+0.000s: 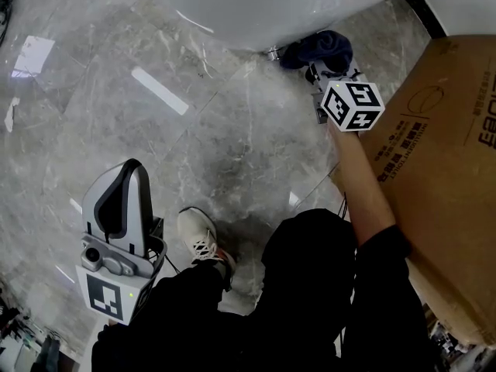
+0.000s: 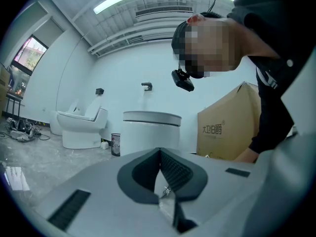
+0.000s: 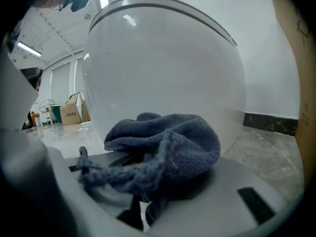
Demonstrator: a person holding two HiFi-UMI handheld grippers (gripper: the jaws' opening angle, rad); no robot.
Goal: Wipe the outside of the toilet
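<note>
**A:** While the right gripper [image 1: 315, 68] is reaching down at the foot of the white toilet [image 1: 256, 6], its jaws are clamping a dark blue cloth [image 1: 322, 46]. The cloth is bunching up and spilling over both jaws in the right gripper view.

**B:** And where is that cloth sitting against the bowl?

**A:** It is hanging right at the low curved side of the toilet, near the floor, just beside a small chrome fitting [image 1: 273, 52]. Whether the fabric is actually pressing on the porcelain, I cannot tell from either view.

**B:** What is the left gripper [image 1: 130, 178] doing?

**A:** It is hovering low on the person's left, well apart from the toilet, over the grey marble floor [image 1: 155, 122]. Its jaws are sitting together with nothing between them — the left gripper view is showing the ribbed pads meeting.

**B:** Anything around the work?

**A:** A big cardboard box [image 1: 446, 161] is standing just to the right of the outstretched forearm [image 1: 363, 180], and a white shoe [image 1: 201, 237] is resting on the floor near the left gripper. The left gripper view is looking across the room — a second toilet [image 2: 79, 127] is showing farther back by the wall, with a small can [image 2: 116, 144] standing between it and the nearer one.
</note>
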